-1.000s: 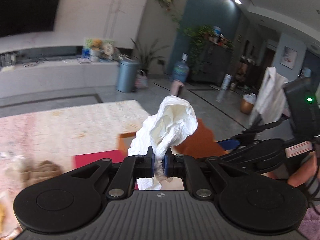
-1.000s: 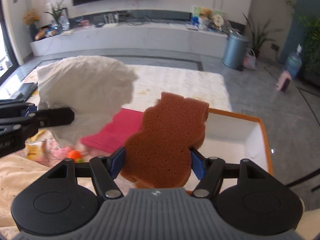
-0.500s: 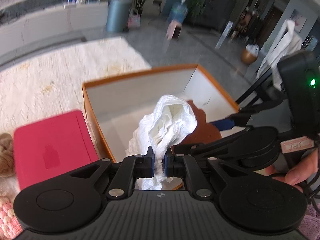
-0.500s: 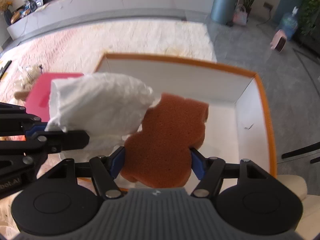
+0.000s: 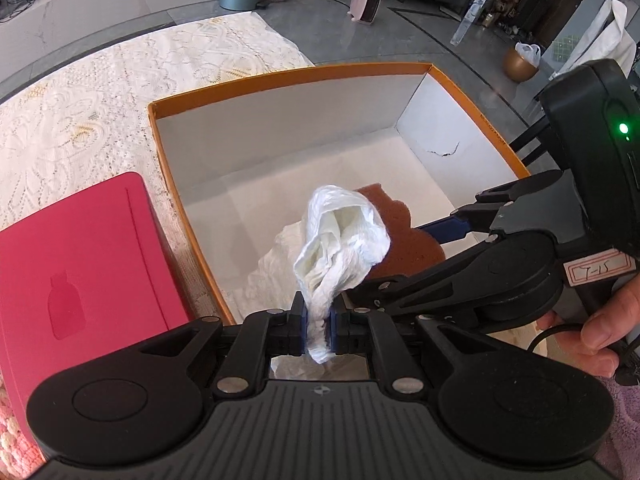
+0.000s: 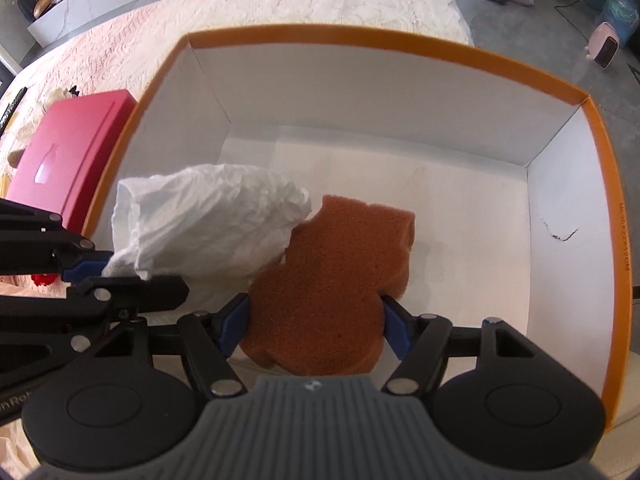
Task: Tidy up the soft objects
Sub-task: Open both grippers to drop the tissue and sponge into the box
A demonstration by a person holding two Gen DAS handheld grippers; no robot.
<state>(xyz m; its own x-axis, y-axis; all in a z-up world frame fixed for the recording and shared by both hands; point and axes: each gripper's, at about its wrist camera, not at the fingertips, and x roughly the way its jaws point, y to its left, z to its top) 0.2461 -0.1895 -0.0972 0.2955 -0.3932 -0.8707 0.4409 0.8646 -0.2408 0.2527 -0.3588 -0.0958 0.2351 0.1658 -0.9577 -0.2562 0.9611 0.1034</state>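
Note:
My left gripper (image 5: 318, 330) is shut on a crumpled white tissue (image 5: 344, 240) and holds it over the near part of an orange-rimmed white box (image 5: 280, 74). My right gripper (image 6: 316, 320) is shut on a brown bear-shaped sponge (image 6: 332, 284) and holds it inside the same box (image 6: 400, 50), just right of the tissue (image 6: 208, 224). The sponge (image 5: 408, 236) shows behind the tissue in the left wrist view, with the right gripper (image 5: 404, 280) beside it. The tissue touches the sponge's left edge.
A red flat case (image 5: 76, 264) lies left of the box on a pale lace cloth (image 5: 80, 100); it also shows in the right wrist view (image 6: 68, 152). A small crack marks the box's right inner wall (image 6: 560, 236). Grey floor lies beyond.
Both grippers have tilted down and moved over the box, lowering the tissue and the sponge into it. Both stay shut on their objects.

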